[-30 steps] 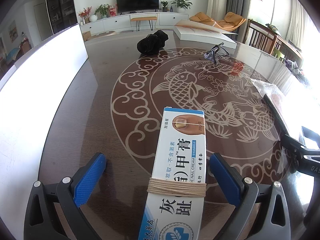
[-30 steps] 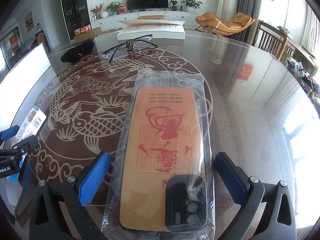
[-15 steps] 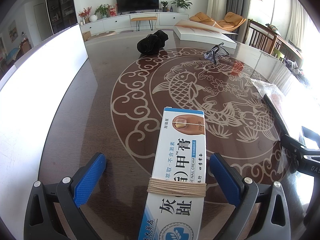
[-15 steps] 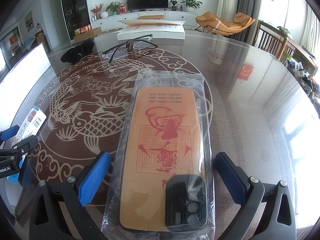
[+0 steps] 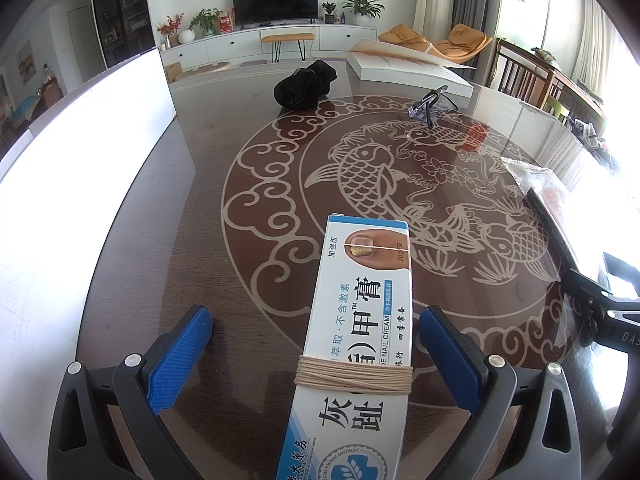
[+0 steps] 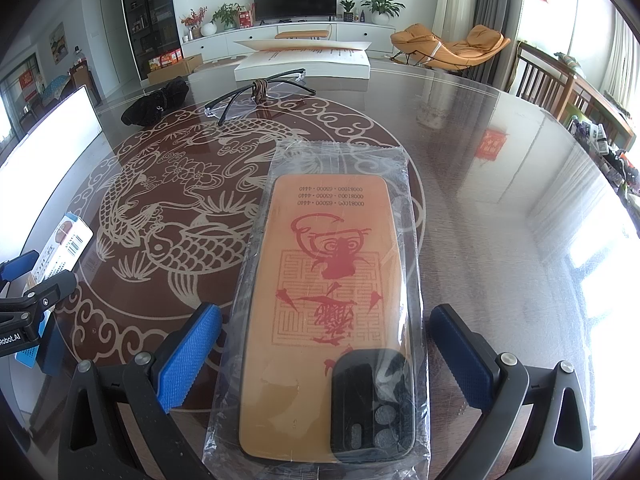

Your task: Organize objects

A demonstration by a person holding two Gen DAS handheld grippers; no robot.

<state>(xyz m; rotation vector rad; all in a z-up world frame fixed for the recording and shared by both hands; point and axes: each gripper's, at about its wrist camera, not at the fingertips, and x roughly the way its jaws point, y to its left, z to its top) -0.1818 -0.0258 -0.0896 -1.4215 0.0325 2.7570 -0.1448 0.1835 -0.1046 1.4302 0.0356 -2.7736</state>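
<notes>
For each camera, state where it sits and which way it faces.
Left wrist: on the left hand-held gripper, facing along the table toward the TV; its open fingers flank a cream box.
Right wrist: on the right hand-held gripper, same heading; open fingers flank a bagged phone case.
Shared: glasses, black cloth, book.

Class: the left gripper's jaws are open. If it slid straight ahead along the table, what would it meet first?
The nail cream box, which already lies between the open jaws of the left gripper. Beyond it, bare table.
</notes>
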